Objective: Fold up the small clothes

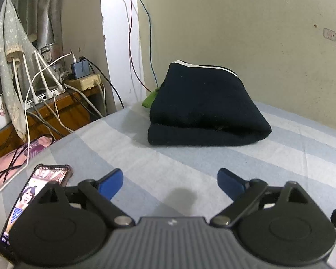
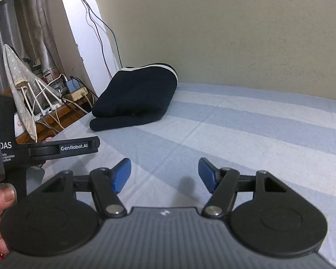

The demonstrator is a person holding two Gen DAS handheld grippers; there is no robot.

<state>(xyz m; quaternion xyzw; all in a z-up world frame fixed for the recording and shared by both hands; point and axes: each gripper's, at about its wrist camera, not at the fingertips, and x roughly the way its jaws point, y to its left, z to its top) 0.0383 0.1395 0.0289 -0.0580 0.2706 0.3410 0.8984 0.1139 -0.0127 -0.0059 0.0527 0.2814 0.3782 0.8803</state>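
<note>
A folded dark navy garment (image 1: 203,109) with a white trim along its far edge lies on the striped blue-and-white bedsheet (image 1: 145,157), close against the cream wall (image 1: 246,22). From the left wrist camera it sits at about 12 o'clock, well apart from the left gripper (image 1: 170,182), whose blue-padded fingers (image 1: 112,182) are spread wide with nothing between them, only bare sheet below. In the right wrist view the same garment (image 2: 136,96) lies toward 11 o'clock, and the right gripper (image 2: 164,174) likewise has its jaws parted and empty, its blue pads (image 2: 122,174) held over the sheet (image 2: 235,134).

A small green item (image 1: 150,99) peeks out from behind the garment's left side at the wall; too little of it shows to say what it is. A phone (image 1: 33,192) with a lit screen lies on the bed at roughly 9 o'clock of the left gripper, partly covered by the gripper's body. Beyond the bed's edge, around 10 o'clock, a wooden side table (image 1: 62,109) carries a white router (image 1: 40,96) with upright antennas, a power strip (image 1: 85,81) with plugs, and tangled cables. A patterned cloth (image 1: 11,51) hangs beside it. In the right wrist view the left gripper's body (image 2: 62,149) crosses at 9 o'clock, with a thumb (image 2: 2,199) of the hand holding it at the frame's left edge
</note>
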